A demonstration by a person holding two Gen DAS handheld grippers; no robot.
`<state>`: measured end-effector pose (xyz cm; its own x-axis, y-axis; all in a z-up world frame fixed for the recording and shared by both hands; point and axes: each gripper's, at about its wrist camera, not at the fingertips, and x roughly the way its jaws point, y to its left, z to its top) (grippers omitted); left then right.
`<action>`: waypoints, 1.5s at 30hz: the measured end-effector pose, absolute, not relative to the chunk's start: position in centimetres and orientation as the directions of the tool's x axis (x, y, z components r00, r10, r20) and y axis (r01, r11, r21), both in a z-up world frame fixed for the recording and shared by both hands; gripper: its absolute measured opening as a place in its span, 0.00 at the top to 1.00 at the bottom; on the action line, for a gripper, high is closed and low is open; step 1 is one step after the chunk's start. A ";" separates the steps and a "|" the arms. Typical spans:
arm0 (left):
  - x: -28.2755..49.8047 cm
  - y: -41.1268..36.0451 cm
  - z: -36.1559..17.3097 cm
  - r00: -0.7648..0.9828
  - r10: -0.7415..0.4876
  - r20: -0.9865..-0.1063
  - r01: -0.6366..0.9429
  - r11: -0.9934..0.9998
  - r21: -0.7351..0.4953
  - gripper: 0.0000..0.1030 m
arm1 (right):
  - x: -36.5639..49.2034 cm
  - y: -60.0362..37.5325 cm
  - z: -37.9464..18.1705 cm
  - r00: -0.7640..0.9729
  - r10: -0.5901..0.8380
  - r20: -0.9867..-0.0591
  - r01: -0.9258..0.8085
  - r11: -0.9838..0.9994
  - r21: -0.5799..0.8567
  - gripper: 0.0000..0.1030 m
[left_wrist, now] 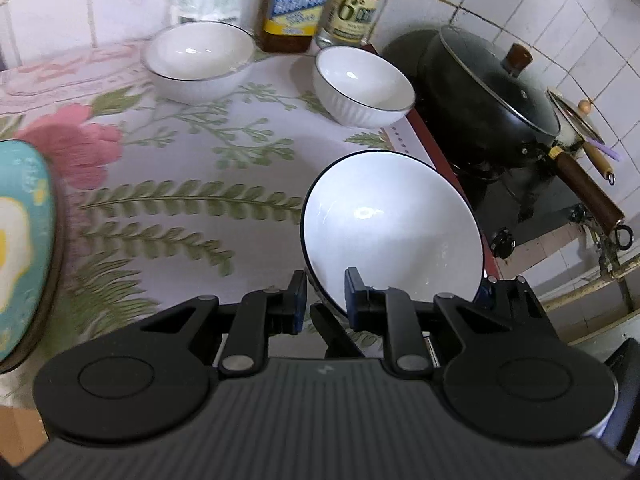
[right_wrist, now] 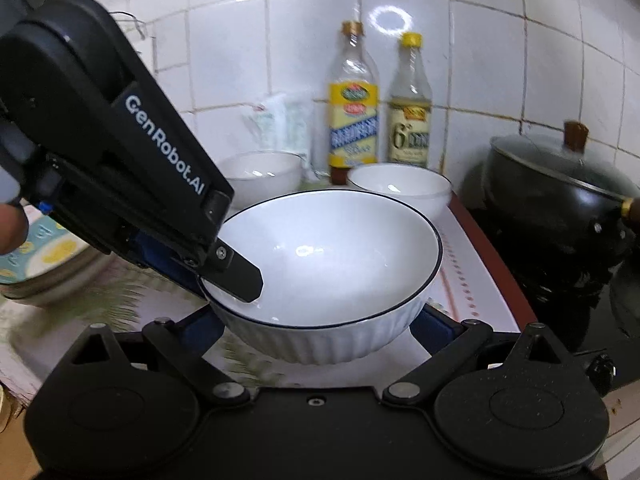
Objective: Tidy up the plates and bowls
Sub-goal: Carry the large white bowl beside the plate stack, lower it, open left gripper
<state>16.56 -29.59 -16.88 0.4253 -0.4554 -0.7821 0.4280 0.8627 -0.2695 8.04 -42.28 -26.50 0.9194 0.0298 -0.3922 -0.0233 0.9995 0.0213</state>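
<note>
Gripping the white bowl from two sides: rim pinched by closed left gripper, ribbed body clamped between right gripper jaws, probably for steadier carrying above the tablecloth.

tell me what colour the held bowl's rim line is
Dark navy, near black, a thin line on the white bowl; clearest in the right wrist view.

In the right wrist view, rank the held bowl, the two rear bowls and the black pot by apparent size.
1. Held bowl, though nearest the camera.
2. Black pot, partly cut off.
3. Rear bowls, left and right: too alike to rank.
</note>
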 end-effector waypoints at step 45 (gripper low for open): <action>19.9 -19.4 -19.6 0.476 -0.348 -0.807 0.216 0.936 -0.276 0.80 | 14.0 -33.0 -28.3 0.850 0.164 -0.501 -0.195 0.981 -0.009 0.03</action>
<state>19.93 -19.39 -19.63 0.4761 -0.3484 -0.8075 0.2163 0.9364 -0.2764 14.01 -32.95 -28.26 0.8498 0.1639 -0.5009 -0.1946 0.9808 -0.0091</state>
